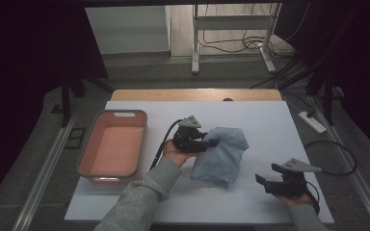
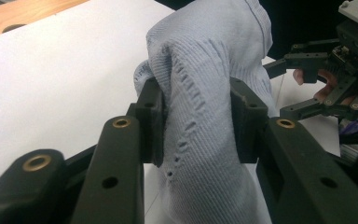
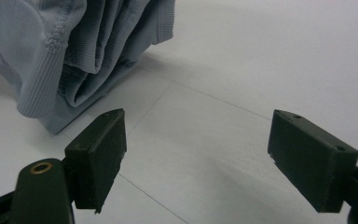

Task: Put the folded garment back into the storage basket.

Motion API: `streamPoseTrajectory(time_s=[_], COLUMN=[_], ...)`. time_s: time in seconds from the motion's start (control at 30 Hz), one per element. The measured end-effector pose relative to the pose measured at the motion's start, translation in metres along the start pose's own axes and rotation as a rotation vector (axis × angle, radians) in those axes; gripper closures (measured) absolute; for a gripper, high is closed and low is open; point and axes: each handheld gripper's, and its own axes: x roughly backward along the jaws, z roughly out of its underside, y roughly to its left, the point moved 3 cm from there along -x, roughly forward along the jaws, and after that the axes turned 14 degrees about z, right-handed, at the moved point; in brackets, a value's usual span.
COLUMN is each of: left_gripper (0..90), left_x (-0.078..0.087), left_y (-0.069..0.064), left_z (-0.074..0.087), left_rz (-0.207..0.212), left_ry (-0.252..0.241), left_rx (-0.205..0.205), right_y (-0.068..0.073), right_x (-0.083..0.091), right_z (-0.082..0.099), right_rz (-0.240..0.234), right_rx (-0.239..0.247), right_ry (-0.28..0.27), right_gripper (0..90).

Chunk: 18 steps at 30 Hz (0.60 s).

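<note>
While the pale blue garment [image 1: 220, 155] sits bunched near the middle of the white table sheet [image 1: 260, 120], one gathered fold of it is pinched between the jaws of the left gripper [image 1: 213, 143]. From the left gripper view the hold is plain: the ribbed cloth [image 2: 205, 107] rises as a thick ridge between the two black pads [image 2: 151, 119], squeezed on both sides, with the jaws drawn in close but kept apart by the fabric's bulk. Part of the cloth is drawn up toward that gripper, the rest drooping down to the sheet in soft folds.

Just to the right and nearer the person's edge of the table, the right gripper [image 1: 264, 183] rests low in the hand, its jaws spread wide and nothing between them. In the right gripper view the two pads [image 3: 100, 154] stand well apart over bare white sheet — the garment's hemmed, layered edge [image 3: 98, 51] lies ahead of the left-hand pad, near but not touching it. That gripper can also be seen past the cloth in the left gripper view, jaws parted [image 2: 303, 84].

Farther left on the sheet stands a pinkish rectangular tub [image 1: 84, 159], well apart from the garment. A grey sleeve [image 1: 144, 192] comes in from the bottom edge behind the left gripper — its cable loops back along the wrist.
</note>
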Motion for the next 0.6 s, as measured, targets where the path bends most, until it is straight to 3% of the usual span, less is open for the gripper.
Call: streamPoseTrajectory(time_s=[0.6], left_gripper=[62.6], left_x=[0.0054], left_y=[-0.0024], left_z=[-0.0002], left_rz=[0.0], left_ry=[-0.02], left_rx=[0.002], right_y=[0.0003], right_x=[-0.0006], right_z=[0.0002], right_rz=[0.005], right_rx=[0.004], right_ry=[0.001], right_gripper=[19.9])
